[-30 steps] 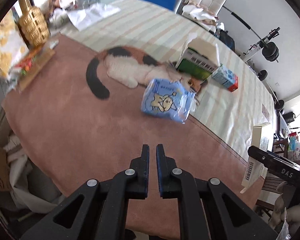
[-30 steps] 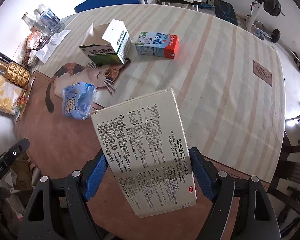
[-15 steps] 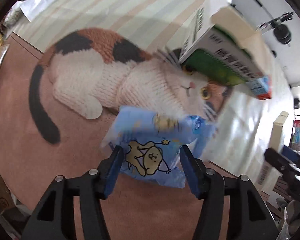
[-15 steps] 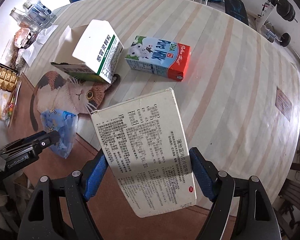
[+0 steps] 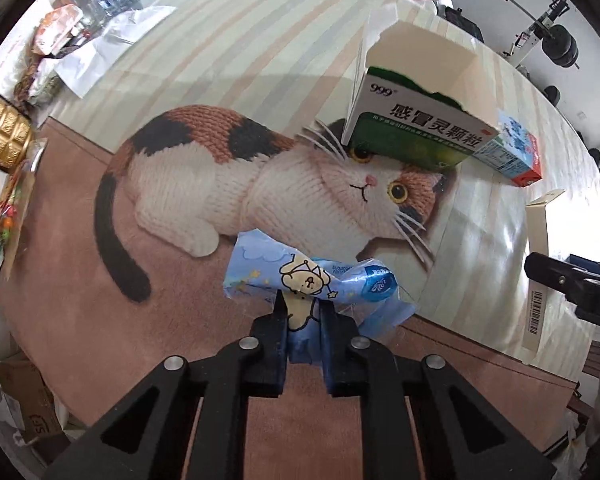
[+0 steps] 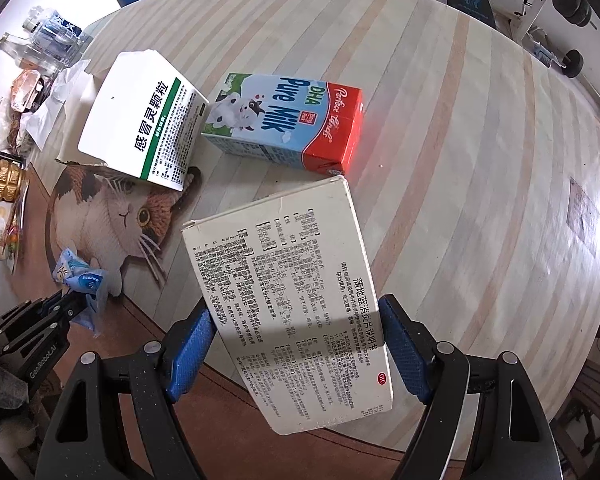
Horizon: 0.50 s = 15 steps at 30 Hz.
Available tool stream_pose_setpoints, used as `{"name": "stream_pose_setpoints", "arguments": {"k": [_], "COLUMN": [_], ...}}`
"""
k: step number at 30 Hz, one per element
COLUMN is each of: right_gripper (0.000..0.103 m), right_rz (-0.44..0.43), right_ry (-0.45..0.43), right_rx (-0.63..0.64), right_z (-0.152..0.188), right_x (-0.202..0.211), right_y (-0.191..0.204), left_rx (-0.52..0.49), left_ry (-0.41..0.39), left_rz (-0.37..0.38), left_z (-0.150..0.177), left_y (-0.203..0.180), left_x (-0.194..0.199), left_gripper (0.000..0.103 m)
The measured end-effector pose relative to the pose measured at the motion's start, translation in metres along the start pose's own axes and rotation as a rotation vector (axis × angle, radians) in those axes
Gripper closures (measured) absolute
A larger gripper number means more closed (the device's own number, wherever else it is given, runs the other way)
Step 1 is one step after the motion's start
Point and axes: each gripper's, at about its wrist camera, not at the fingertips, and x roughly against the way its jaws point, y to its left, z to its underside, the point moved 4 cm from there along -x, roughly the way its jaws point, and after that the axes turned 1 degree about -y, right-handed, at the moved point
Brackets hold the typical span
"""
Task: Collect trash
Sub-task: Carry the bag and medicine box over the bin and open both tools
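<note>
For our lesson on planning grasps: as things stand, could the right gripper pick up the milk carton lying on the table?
Probably not yet. The right gripper is already clamped on the white medicine box, which fills its jaws and hangs over the milk carton. Nothing else blocks the carton.

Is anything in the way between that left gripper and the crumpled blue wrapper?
No. The left gripper has just closed on the blue wrapper, with plastic pinched between its fingers, so nothing stands between them.
</note>
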Motion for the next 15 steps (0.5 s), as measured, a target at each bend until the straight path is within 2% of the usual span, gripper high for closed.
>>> {"name": "stream_pose_setpoints", "arguments": {"k": [8,15], "right_gripper": [0.021,0.021], "right_rz": [-0.045,-0.082], "right_ry": [-0.050,-0.111], "right_rx": [-0.012,0.006], "right_z": [0.042,0.114], "right_x": [0.028,0.064], "right_y": [0.021,0.057], "left_rx": [-0.033,-0.050], "left_ry": [-0.128,-0.214], "left_rz": [-0.055,-0.055], "left_z": [0.042,0.097], "left_y": [0.000,0.025], "left_x": [0.070,0.119], "left_gripper": [0.093,0.093]}}
